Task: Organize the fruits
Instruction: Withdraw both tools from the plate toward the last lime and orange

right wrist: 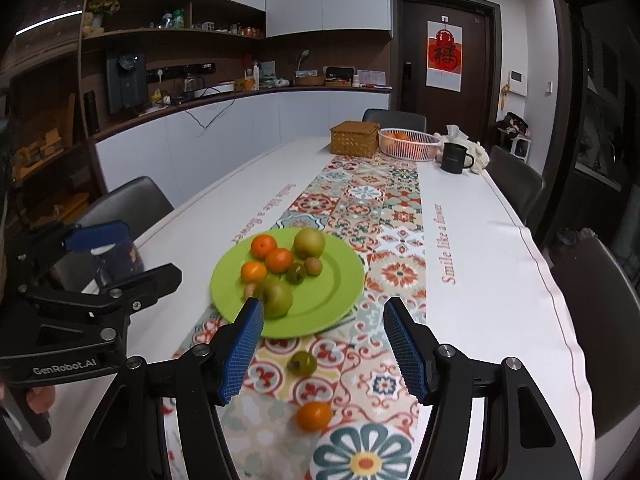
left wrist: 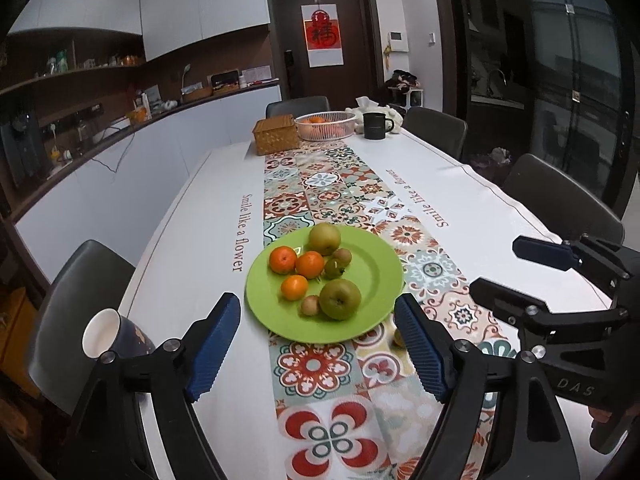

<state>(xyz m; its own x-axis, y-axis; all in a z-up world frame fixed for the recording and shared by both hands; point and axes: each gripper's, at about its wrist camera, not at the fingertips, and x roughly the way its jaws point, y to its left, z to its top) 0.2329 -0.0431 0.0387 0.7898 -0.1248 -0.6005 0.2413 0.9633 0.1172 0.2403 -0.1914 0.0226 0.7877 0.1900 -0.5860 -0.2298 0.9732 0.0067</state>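
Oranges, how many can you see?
4 for sure: three on the green plate, at and; one loose on the runner. The far basket holds more, partly hidden.

Fruits sit on the plate (right wrist: 340, 280); two more (right wrist: 303, 362) lie before it.

Dim, soft indoor light, strong fisheye bending and dark corners, slight blur throughout.
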